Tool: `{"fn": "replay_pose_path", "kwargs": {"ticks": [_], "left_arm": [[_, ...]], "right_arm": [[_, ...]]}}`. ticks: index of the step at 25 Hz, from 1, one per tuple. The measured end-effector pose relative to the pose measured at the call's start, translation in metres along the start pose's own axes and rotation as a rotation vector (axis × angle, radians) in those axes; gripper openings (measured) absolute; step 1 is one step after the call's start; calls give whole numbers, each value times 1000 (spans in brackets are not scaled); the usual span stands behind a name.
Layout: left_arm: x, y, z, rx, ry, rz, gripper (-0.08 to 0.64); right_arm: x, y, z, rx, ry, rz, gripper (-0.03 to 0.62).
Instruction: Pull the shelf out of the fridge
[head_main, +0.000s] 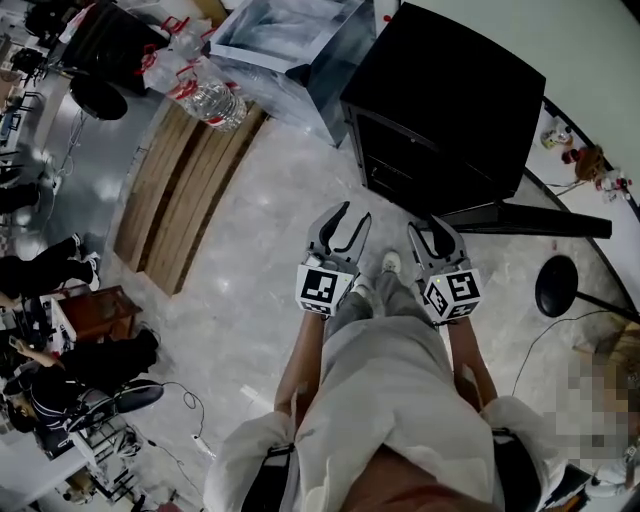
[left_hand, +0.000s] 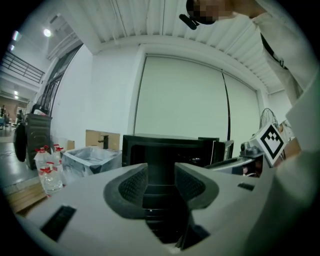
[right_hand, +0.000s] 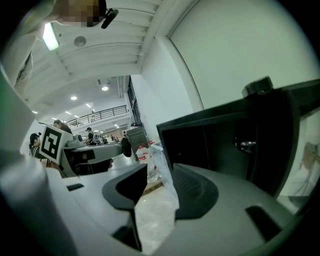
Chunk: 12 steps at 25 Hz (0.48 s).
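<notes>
A small black fridge (head_main: 445, 95) stands on the floor ahead of me, its door (head_main: 535, 220) swung open to the right. Its dark inside (head_main: 400, 165) faces me; I cannot make out the shelf clearly. My left gripper (head_main: 352, 216) and right gripper (head_main: 428, 230) hang side by side in the air short of the fridge, above my feet. In the left gripper view the fridge (left_hand: 167, 145) shows through the narrow gap of the left gripper (left_hand: 161, 172). The right gripper (right_hand: 155, 175) also stands slightly apart with nothing between its pads, the fridge (right_hand: 225, 145) at its right.
A clear plastic bin (head_main: 290, 40) and several water bottles (head_main: 212, 100) stand left of the fridge. Wooden boards (head_main: 180, 190) lie on the floor at the left. A black stool (head_main: 557, 285) stands at the right. People sit at desks far left.
</notes>
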<state>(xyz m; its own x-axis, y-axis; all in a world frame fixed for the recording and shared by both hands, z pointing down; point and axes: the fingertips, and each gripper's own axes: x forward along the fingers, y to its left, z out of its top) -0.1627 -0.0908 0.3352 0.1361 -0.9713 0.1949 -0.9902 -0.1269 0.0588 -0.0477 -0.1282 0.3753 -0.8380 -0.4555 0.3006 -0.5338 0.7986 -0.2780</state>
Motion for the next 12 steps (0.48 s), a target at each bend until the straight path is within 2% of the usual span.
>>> {"fn": "replay_pose_path", "kwargs": {"ticks": [6,12], "left_arm": [[26,8,-28,-37,50,-74,172],[61,33,-49,-79,70,-115,166]], "right_arm": [[11,-14,-20,76,0,-82,156],[33,-34,-28,85,-19,-166,155]]}}
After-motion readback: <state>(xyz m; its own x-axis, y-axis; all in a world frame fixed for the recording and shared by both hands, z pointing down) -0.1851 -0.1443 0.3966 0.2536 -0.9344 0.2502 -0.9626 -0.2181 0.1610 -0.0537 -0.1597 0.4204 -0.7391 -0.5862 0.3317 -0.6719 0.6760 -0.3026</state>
